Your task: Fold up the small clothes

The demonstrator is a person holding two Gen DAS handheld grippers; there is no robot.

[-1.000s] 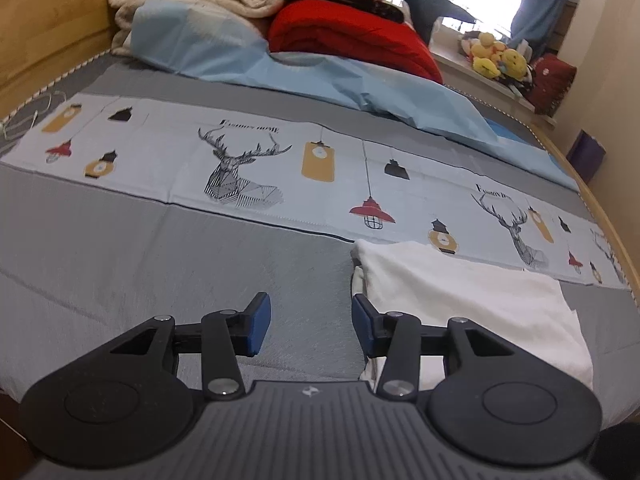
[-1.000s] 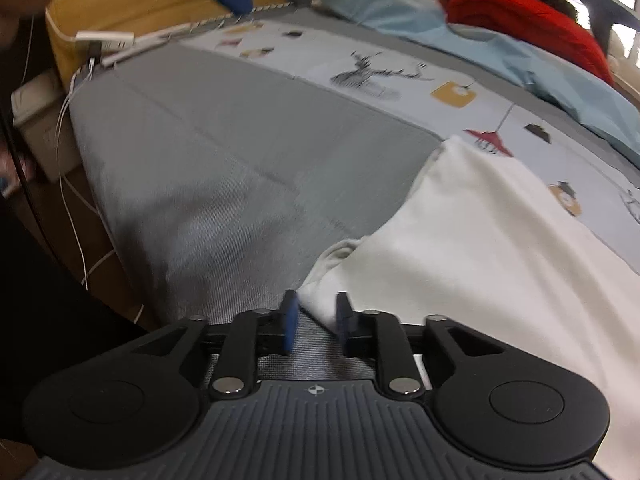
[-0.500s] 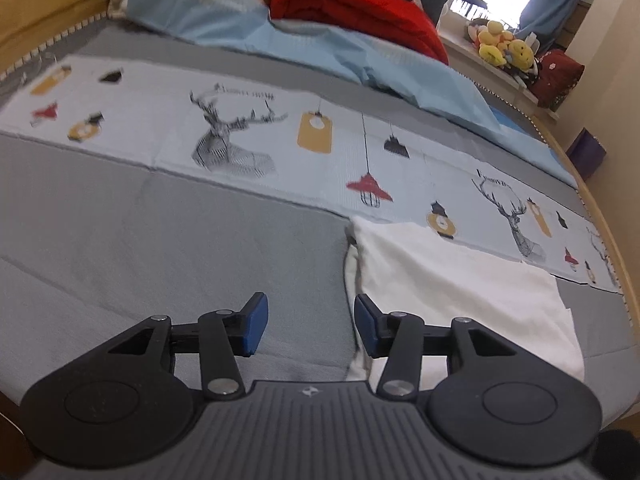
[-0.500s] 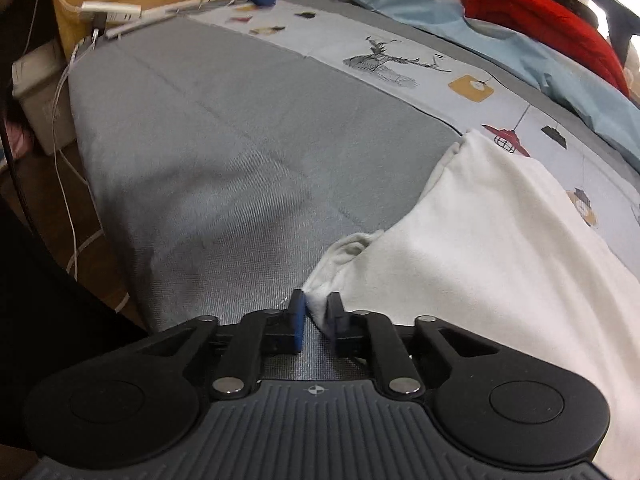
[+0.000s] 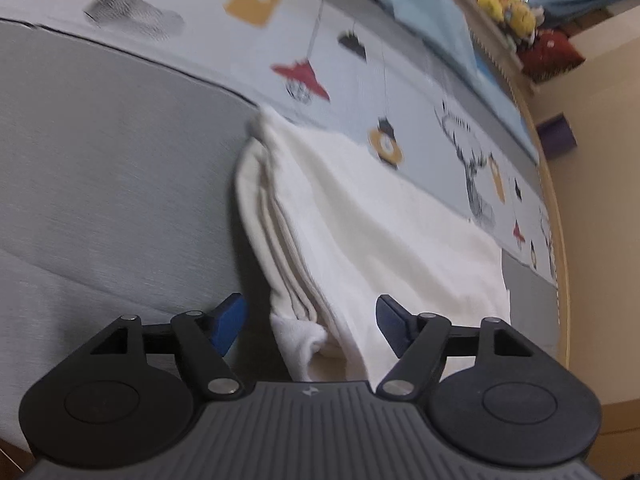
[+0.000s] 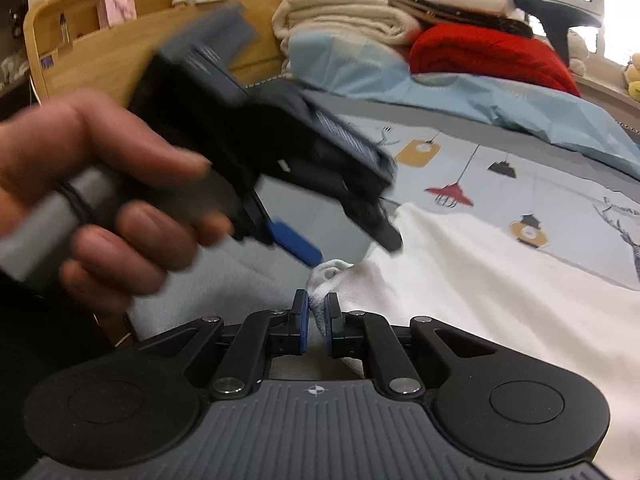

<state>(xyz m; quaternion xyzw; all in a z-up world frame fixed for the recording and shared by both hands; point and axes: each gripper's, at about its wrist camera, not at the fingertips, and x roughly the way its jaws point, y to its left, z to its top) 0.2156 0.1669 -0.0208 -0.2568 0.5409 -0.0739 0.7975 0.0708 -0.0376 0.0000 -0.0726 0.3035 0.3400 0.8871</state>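
Observation:
A white garment (image 5: 384,232) lies folded on the grey bed cover, its layered edge running toward the camera in the left wrist view. My left gripper (image 5: 310,322) hangs over that near edge, its jaws opening, with the bunched white corner (image 5: 298,332) between the blue pads and neither pad touching it. In the right wrist view my right gripper (image 6: 316,322) is shut on the corner of the white garment (image 6: 500,292), lifted a little off the bed. The left gripper (image 6: 340,228) shows there too, held by a hand (image 6: 100,200), pointing down just beyond the pinched corner.
A patterned pale-blue band (image 5: 360,60) with deer and lamps crosses the bed behind the garment. Folded blankets (image 6: 352,20), a red quilt (image 6: 488,52) and a light-blue pillow (image 6: 480,100) are piled at the wooden headboard (image 6: 100,48). The bed's right edge (image 5: 556,208) meets a beige wall.
My left gripper dropped toward the garment's near edge, tilted down and opened wider. My right gripper closed on the white corner and raised it; the left gripper and hand came into its view.

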